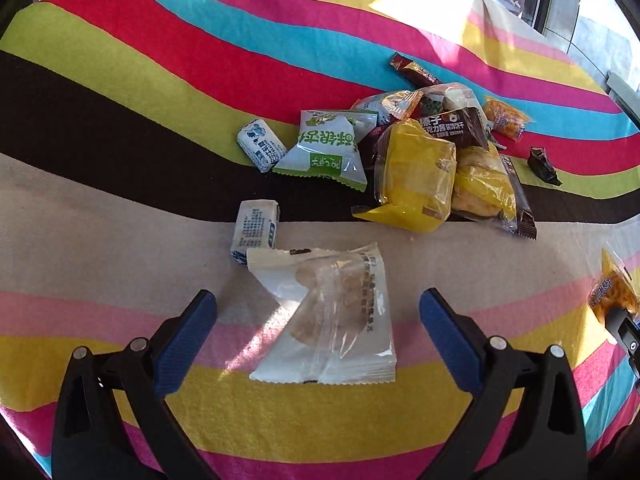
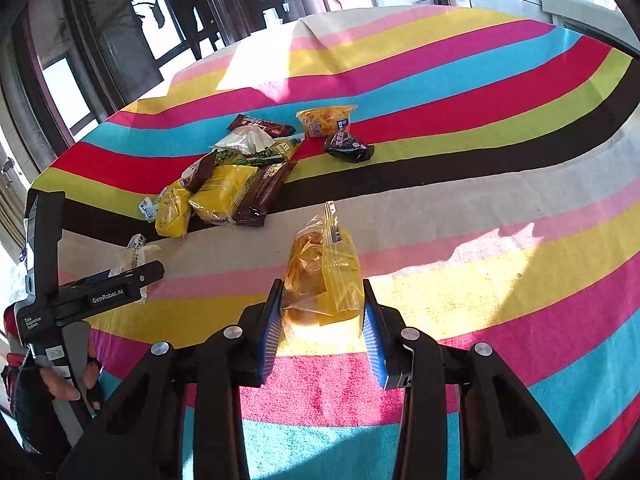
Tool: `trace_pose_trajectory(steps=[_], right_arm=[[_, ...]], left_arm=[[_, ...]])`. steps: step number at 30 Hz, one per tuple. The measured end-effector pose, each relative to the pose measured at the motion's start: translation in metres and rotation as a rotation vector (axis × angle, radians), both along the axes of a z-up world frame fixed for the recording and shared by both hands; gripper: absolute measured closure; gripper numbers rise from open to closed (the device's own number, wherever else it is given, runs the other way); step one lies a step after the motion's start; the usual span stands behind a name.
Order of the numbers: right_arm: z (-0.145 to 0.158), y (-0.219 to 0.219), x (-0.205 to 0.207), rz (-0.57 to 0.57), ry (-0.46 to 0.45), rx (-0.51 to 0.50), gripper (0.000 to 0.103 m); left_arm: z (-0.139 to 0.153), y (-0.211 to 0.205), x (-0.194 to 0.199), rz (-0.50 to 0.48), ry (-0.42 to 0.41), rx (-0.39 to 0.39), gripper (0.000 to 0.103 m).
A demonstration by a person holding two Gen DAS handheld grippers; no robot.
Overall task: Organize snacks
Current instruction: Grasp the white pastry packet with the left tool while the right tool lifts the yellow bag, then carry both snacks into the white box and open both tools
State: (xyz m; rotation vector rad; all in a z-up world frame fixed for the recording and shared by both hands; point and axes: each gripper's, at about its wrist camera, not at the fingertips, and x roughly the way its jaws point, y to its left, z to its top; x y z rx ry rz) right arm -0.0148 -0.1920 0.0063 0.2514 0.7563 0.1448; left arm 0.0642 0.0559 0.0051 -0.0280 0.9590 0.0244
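Observation:
My left gripper (image 1: 318,312) is open, its blue pads either side of a clear-and-white packet (image 1: 328,316) holding a pale round cake, which lies flat on the striped cloth. My right gripper (image 2: 323,316) is shut on a yellow bag of fried snack (image 2: 322,276), held between both pads just above the cloth; the same bag shows at the right edge of the left wrist view (image 1: 614,292). A pile of snack packets (image 1: 420,152) lies beyond the left gripper and also shows in the right wrist view (image 2: 228,184).
Two small white-and-blue candies (image 1: 260,144) (image 1: 256,228) and a green-white packet (image 1: 326,152) lie left of the pile. A brown bar (image 2: 260,125), an orange bag (image 2: 326,120) and a black wrapper (image 2: 348,147) lie apart. The left gripper body (image 2: 80,292) is at the left. The table edge curves behind.

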Motion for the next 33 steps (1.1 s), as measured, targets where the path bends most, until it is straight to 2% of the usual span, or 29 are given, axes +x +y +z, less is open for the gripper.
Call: trace_pose_trajectory(steps=[1,3,4,6,14,25,33], right_arm=[[0.001,0.001,-0.001,0.004,-0.008,0.000,0.066],[0.002,0.003,-0.005,0.013,-0.019,-0.003,0.066],[0.002,0.004,-0.008,0.018,-0.023,-0.001,0.066],[0.003,0.004,-0.014,0.030,-0.032,0.012,0.066],[0.005,0.007,-0.047,0.064,-0.031,0.019,0.066],[0.015,0.010,-0.111,0.101,-0.071,-0.029,0.066],[0.019,-0.012,-0.164,0.088,-0.101,-0.049,0.066]], left_arm=[[0.003,-0.001,-0.003,-0.010,-0.019,0.000,0.030],[0.005,-0.002,-0.007,-0.028,-0.028,0.012,0.046],[0.006,-0.001,-0.011,-0.038,-0.030,0.001,0.048],[0.007,0.002,-0.022,-0.065,-0.042,-0.041,0.049],[0.009,-0.013,-0.086,-0.119,-0.068,-0.102,0.049],[0.015,-0.063,-0.150,-0.245,-0.100,-0.125,0.049],[0.020,-0.105,-0.187,-0.353,-0.101,-0.145,0.049]])
